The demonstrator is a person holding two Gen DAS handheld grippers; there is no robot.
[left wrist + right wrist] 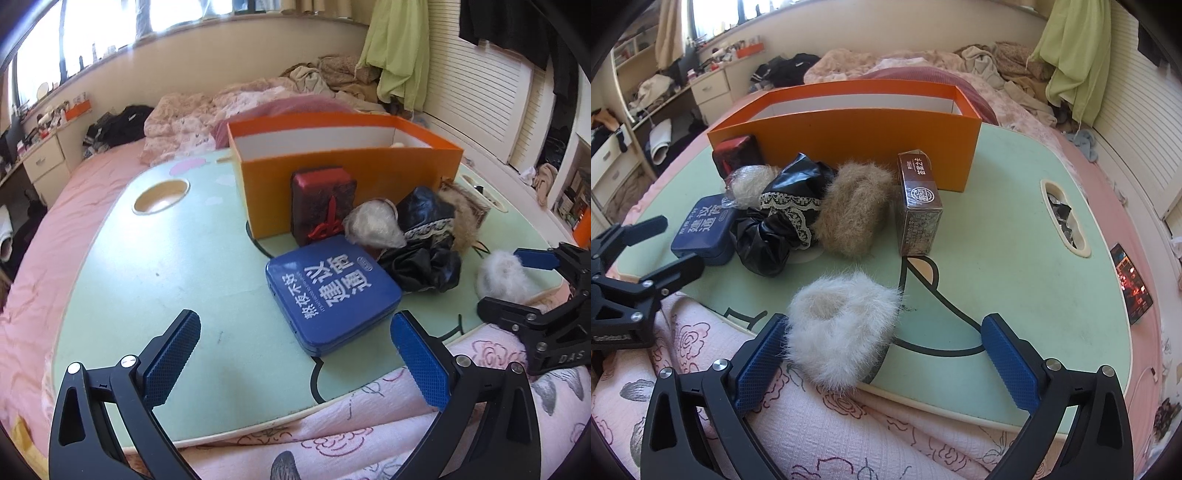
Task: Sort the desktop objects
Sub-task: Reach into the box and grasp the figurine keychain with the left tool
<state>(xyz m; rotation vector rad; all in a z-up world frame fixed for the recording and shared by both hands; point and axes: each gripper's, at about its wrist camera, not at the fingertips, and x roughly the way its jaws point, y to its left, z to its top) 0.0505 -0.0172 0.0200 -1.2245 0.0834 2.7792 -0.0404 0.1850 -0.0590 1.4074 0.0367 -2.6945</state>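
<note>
A white furry scrunchie lies at the near edge of the pale green lap table, between the wide-open fingers of my right gripper; its left pad brushes the fur. Behind it sit a tan furry scrunchie, a black lace-trimmed scrunchie, a brown box, a blue tin, a dark red box and an open orange box. My left gripper stands open just short of the blue tin, holding nothing.
The table rests on a pink bed with a floral quilt at its near edge. A cup hole is at the table's left, a slot at its right. A phone lies right of the table. Bedding and clothes pile up behind.
</note>
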